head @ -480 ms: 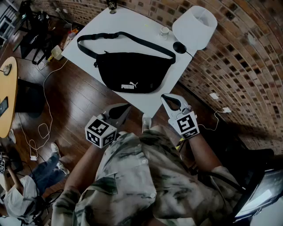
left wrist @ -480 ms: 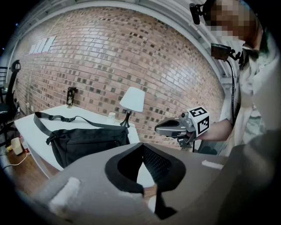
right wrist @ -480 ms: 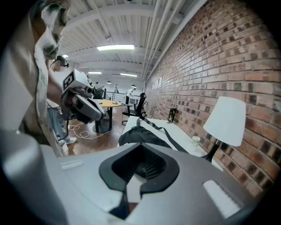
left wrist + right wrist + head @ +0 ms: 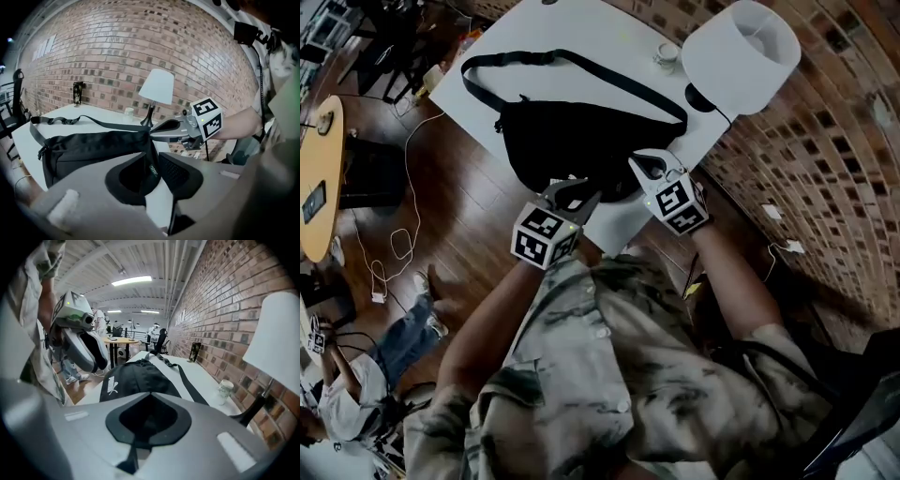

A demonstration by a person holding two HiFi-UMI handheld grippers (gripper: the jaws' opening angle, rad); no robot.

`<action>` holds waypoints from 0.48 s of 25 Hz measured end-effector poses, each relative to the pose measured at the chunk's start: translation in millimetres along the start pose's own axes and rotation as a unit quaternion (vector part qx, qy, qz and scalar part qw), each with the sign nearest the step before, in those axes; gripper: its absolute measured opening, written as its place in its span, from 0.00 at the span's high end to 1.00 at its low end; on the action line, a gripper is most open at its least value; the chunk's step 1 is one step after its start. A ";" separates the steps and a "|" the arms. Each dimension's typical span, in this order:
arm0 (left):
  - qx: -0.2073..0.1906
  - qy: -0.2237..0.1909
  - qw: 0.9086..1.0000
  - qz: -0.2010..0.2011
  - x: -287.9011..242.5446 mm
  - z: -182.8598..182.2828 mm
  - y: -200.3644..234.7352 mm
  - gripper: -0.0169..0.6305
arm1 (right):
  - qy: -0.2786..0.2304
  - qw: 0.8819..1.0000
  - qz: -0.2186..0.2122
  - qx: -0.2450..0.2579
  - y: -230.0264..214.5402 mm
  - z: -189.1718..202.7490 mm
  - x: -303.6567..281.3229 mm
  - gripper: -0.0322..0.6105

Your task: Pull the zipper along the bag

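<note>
A black waist bag [image 4: 567, 141] with a white logo lies on the white table [image 4: 581, 23], its strap [image 4: 581, 66] looped behind it. My left gripper [image 4: 581, 194] is at the bag's near edge. In the left gripper view its jaws [image 4: 154, 164] stand apart, and the bag's [image 4: 93, 150] right end with a small tag shows in the gap, not pressed. My right gripper [image 4: 639, 161] hovers at the bag's right end. In the right gripper view its tips [image 4: 150, 393] meet with nothing between them, and the bag [image 4: 136, 378] lies just ahead. I cannot make out the zipper pull.
A white lamp [image 4: 741, 56] stands at the table's far right corner with a small jar [image 4: 666, 53] beside it. A brick wall runs along the right. On the wooden floor at the left are cables, a round wooden table [image 4: 319, 178] and a person [image 4: 356, 384].
Both grippers have moved forward from the table's near edge to the bag. The left one now reaches its near edge, the right one its right end.
</note>
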State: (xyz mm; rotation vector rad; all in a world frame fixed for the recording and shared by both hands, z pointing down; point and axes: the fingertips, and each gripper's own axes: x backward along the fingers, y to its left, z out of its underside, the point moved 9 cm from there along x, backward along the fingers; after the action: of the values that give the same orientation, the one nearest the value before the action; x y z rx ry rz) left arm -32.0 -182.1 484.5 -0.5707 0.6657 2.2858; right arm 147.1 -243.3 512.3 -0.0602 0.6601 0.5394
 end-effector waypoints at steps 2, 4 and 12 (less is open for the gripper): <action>-0.012 0.025 1.000 -0.009 -19.3 0.0 5.1 0.83 | 0.010 1.000 -0.009 -0.006 -7.7 5.1 -16.0 0.94; -0.028 0.046 0.998 -0.016 -36.8 -0.4 8.6 0.83 | 0.021 1.000 -0.018 -0.013 -12.7 11.3 -29.6 0.94; -0.041 0.116 0.991 -0.060 -86.6 19.0 19.3 0.80 | 0.049 0.997 -0.046 -0.040 -13.1 35.7 -55.9 0.94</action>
State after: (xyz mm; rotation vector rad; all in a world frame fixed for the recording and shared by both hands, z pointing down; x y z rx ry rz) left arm 8.5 -225.0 553.4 -0.9010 0.6313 2.1609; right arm 137.1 -272.2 572.6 -0.1924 0.7287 0.4756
